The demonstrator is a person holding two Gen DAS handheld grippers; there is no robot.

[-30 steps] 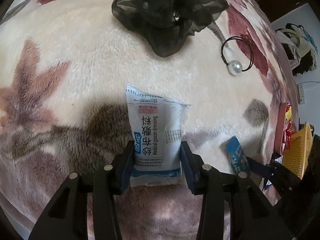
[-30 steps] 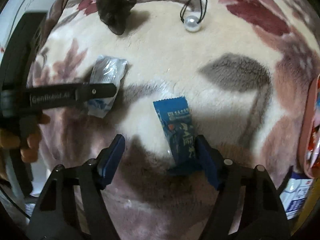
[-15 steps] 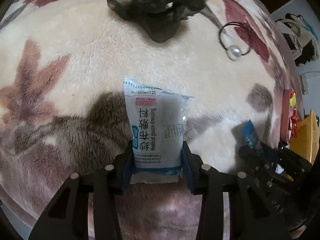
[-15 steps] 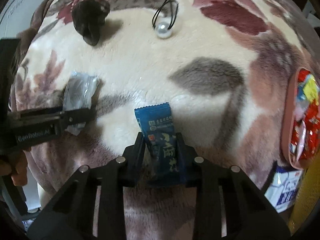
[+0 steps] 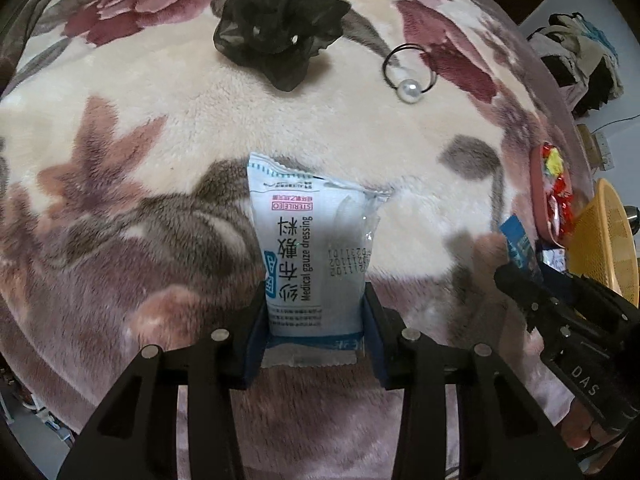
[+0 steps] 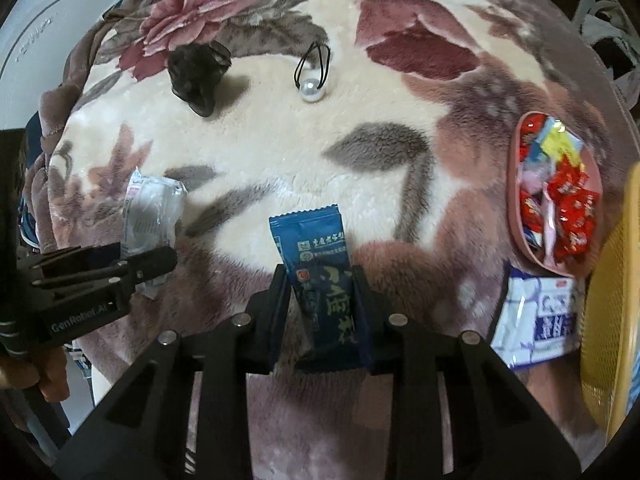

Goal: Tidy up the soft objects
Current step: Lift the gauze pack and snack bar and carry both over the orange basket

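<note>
Left wrist view showed the floral plush blanket (image 5: pixel 160 128) filling nearly the whole frame, cream w/ red-brown flowers and grey leaves. At the far right edge sat a yellow mesh basket (image 5: pixel 604 236), and just beside it a pink tray (image 5: pixel 538 200) w/ red and yellow wrapped sweets inside. In the right wrist view a white-and-blue pack (image 6: pixel 540 320) lay below the tray, partly under it.

Left gripper (image 5: pixel 316 320) pointed steeply down; its blue pads were clamped on the lower part of the gauze dressing packet (image 5: pixel 312 248), which stood upright between them, top edge up, label sideways. Whether the packet was clear of the blanket I couldn't tell. Right gripper (image 6: pixel 320 300) was closed the same way on the dark blue sachet (image 6: pixel 316 256), the sachet upright btwn the pads, serrated top edge uppermost. Each gripper appeared at the edge of the other's view, near each other, and part of a hand (image 6: pixel 48 380) showed on the left gripper's handle.

Towards the far side of the blanket lay a black sheer scrunchie (image 5: pixel 276 36), crumpled, approx. centre. Near it to the right, apart from it, lay a black hair tie w/ a pearl bead (image 5: pixel 409 90).
</note>
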